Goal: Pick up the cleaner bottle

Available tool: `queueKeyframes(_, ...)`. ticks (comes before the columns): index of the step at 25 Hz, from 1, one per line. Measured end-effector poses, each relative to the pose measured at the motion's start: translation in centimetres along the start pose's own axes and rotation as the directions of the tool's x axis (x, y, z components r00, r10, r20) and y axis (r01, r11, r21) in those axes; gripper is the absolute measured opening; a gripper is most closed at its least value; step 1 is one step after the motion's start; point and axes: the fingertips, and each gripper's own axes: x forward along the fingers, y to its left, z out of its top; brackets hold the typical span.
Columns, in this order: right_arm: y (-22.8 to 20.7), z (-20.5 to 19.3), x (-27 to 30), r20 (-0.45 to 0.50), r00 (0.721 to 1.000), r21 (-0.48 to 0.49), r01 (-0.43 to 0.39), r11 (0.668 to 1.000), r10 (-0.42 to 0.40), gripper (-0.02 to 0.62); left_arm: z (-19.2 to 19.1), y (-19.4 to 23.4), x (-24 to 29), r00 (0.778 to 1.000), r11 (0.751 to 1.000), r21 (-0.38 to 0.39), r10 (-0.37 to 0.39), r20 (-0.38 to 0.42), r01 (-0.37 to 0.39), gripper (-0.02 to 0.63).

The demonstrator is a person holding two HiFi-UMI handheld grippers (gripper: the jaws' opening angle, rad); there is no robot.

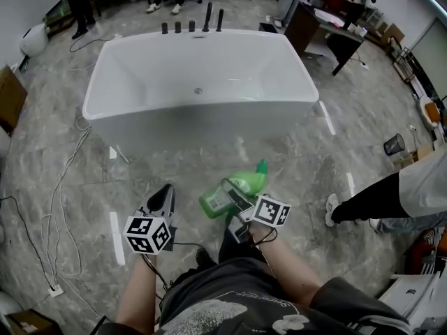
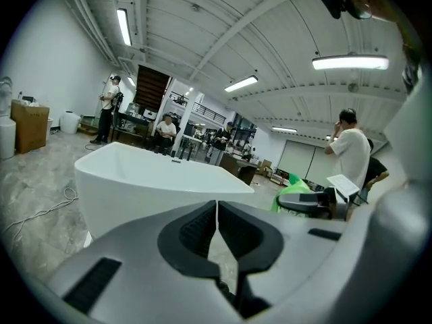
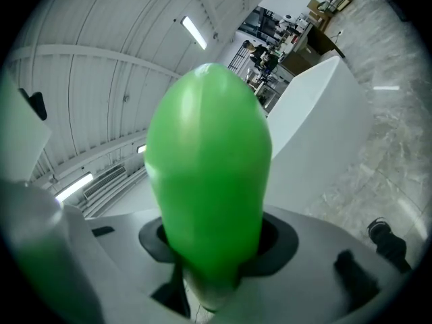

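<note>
The green cleaner bottle (image 1: 246, 182) hangs above the floor, lying tilted with its cap toward the bathtub. My right gripper (image 1: 234, 197) is shut on its body. In the right gripper view the bottle (image 3: 209, 167) fills the space between the jaws and hides most of what lies ahead. My left gripper (image 1: 166, 195) is to the left of the bottle, apart from it, shut with nothing held. In the left gripper view its pads (image 2: 202, 231) meet along a thin line, and the bottle (image 2: 295, 182) shows at the right.
A white freestanding bathtub (image 1: 199, 107) stands just ahead, with black faucet fittings (image 1: 192, 25) on its far rim. Cables (image 1: 52, 232) trail on the marble floor at left. A person's leg (image 1: 367, 201) stands at right, near a black basket (image 1: 394, 144). Desks and people fill the back.
</note>
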Motion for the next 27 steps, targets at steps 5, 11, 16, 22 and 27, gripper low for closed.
queueKeyframes(5,1.4,-1.5,-1.3,0.023,1.000,0.003,0.004,1.000,-0.004,0.193,-1.0,-0.3,-2.5,1.000,1.000,0.015,-0.023,-0.010,0.023,0.021)
queueKeyframes(11,2.8,-2.3,-2.9,0.032,0.999,0.012,-0.003,1.000,0.003,0.193,-1.8,-1.6,-3.7,0.999,0.999,0.004,-0.051,-0.011,0.051,0.021)
queueKeyframes(16,3.0,-2.2,-4.1,0.053,0.999,0.031,-0.005,1.000,0.003,0.193,-2.1,-3.2,-3.8,0.998,0.998,0.007,-0.069,-0.012,0.069,0.021)
queueKeyframes(22,2.2,-2.4,-5.5,0.076,0.997,0.064,0.007,0.998,-0.012,0.193,-3.2,-4.8,-3.7,0.995,0.996,0.013,-0.091,-0.027,0.092,0.020)
queueKeyframes(27,1.8,-1.5,-6.4,0.083,0.996,0.068,0.010,0.998,-0.016,0.193,-3.1,-6.6,-3.0,0.993,0.993,0.029,-0.116,-0.031,0.116,0.021)
